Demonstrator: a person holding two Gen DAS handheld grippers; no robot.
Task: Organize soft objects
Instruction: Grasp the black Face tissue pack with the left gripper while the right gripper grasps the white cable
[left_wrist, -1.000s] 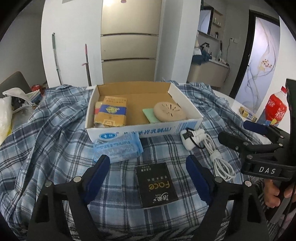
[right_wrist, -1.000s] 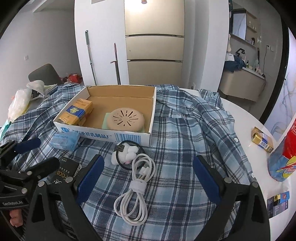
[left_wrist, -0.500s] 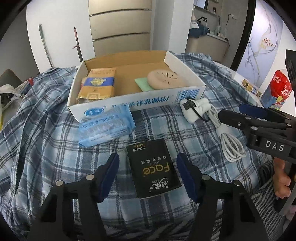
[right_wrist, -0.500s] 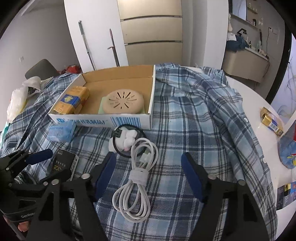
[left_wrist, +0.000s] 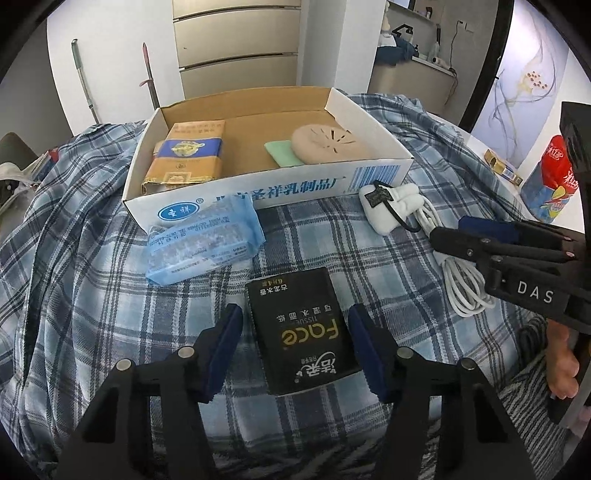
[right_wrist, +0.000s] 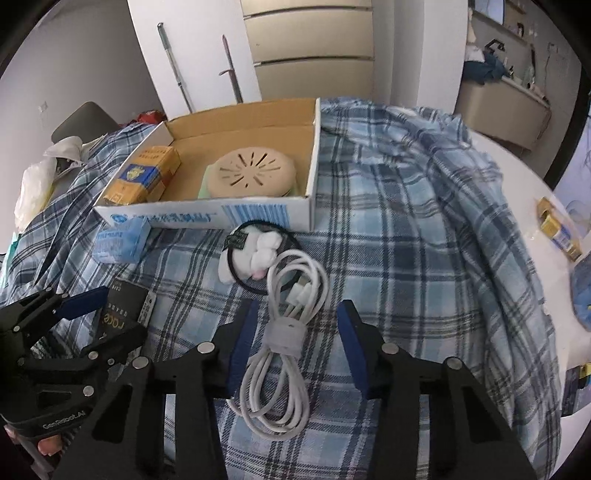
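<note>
Between your left hand-held gripper's (left_wrist: 295, 354) closing pads lies the black tissue pack (left_wrist: 300, 323), not yet pinched: light and squashy, so take its long sides. Your right hand-held gripper (right_wrist: 293, 345) is closing around the limp, springy white cable (right_wrist: 284, 332) at its band, untouched. The rumpled plaid cloth (right_wrist: 424, 240) on the tabletop may snag; the box (left_wrist: 258, 192) waits behind.
</note>
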